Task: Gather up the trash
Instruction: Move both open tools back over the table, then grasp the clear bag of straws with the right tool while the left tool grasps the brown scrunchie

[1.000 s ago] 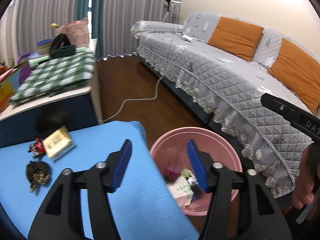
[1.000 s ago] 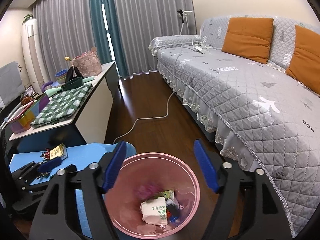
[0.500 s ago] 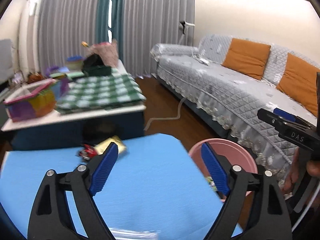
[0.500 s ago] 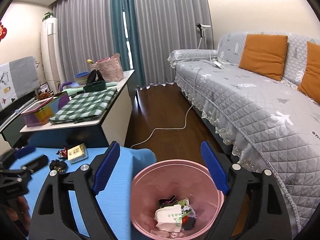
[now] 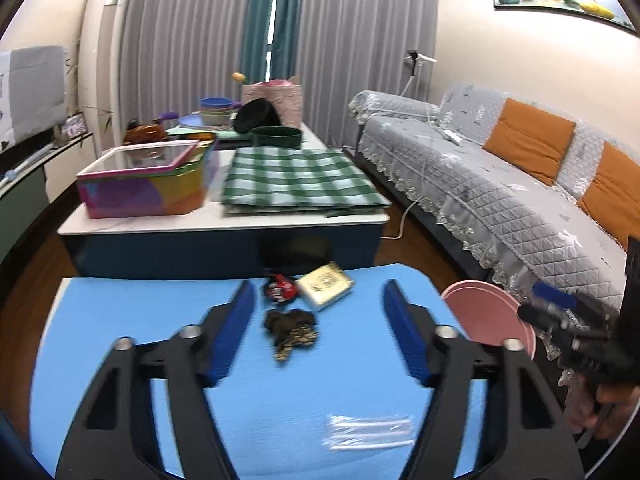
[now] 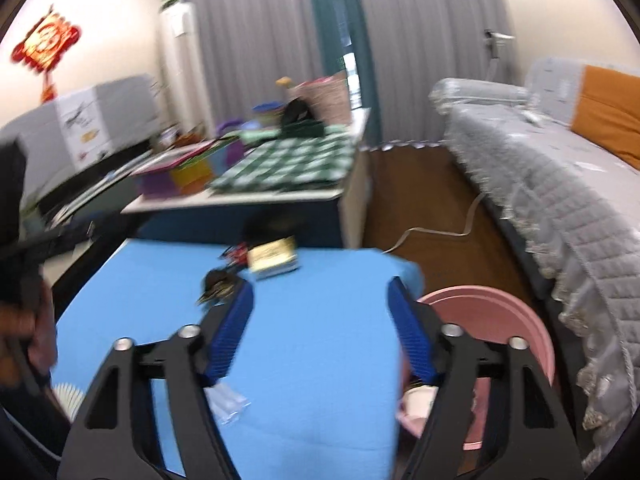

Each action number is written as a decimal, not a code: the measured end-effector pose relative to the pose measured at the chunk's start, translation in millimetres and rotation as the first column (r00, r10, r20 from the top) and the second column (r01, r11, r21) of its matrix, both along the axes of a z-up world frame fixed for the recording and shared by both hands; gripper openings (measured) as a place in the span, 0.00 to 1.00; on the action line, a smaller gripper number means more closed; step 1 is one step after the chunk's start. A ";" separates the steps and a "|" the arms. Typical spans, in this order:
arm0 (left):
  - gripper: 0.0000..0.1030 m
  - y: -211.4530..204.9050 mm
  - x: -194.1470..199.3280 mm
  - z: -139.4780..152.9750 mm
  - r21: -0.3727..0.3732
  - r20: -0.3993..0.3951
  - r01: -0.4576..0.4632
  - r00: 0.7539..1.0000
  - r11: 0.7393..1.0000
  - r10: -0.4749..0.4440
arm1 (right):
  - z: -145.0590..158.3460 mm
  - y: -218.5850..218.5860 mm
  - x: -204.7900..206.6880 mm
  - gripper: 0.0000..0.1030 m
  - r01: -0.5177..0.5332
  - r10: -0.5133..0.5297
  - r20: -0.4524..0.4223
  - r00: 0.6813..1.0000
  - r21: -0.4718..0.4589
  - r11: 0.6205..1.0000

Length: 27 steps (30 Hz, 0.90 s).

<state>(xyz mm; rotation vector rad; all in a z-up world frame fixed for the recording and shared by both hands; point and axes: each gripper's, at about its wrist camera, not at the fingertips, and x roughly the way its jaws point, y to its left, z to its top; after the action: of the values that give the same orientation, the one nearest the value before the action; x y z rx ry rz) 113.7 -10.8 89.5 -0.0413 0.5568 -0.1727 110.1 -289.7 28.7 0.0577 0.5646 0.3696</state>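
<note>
My left tool (image 5: 318, 322) fills the lower frame, jaws apart after just closing partway, nothing between the pads. Below them, lower centre, a clear crinkled plastic wrapper (image 5: 370, 432) lies on the blue worktop (image 5: 132, 320). Beyond the fingertips, mid-frame, lies a dark brown crumpled scrap (image 5: 291, 330); past it a red-and-black wrapper (image 5: 280, 289) beside a pale yellow flat packet (image 5: 325, 286). The pink round plastic bin (image 5: 484, 316) stands at the worktop's right edge. My right tool (image 6: 320, 312) likewise has jaws apart, just narrowed, holding nothing. In the right wrist view the bin (image 6: 520, 328) sits lower right, with litter inside.
</note>
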 end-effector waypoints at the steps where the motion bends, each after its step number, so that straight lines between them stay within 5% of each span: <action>1: 0.51 6.1 -1.6 0.3 0.003 0.003 -0.007 1.000 1.000 0.007 | -3.8 6.6 -0.4 0.53 -0.022 0.022 -0.012 1.000 -0.001 1.000; 8: 0.48 39.2 -8.9 -21.3 -0.052 0.001 -0.101 0.995 0.993 0.101 | -41.4 60.1 -3.2 0.48 -0.184 0.176 -0.105 0.979 -0.069 0.981; 22: 0.48 55.3 6.8 -42.1 -0.057 -0.033 -0.136 0.990 0.989 0.134 | -112.5 111.1 18.9 0.48 -0.345 0.289 -0.312 0.905 -0.140 0.928; 27: 0.48 49.5 17.8 -55.1 -0.054 -0.065 -0.128 0.990 0.990 0.124 | -117.4 116.4 19.1 0.19 -0.388 0.325 -0.328 0.887 -0.147 0.910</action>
<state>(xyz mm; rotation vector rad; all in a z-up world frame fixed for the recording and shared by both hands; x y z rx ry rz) 131.5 38.7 34.4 -0.1387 0.6081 -0.0646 129.3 -173.3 -88.7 -0.2024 0.9158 0.6681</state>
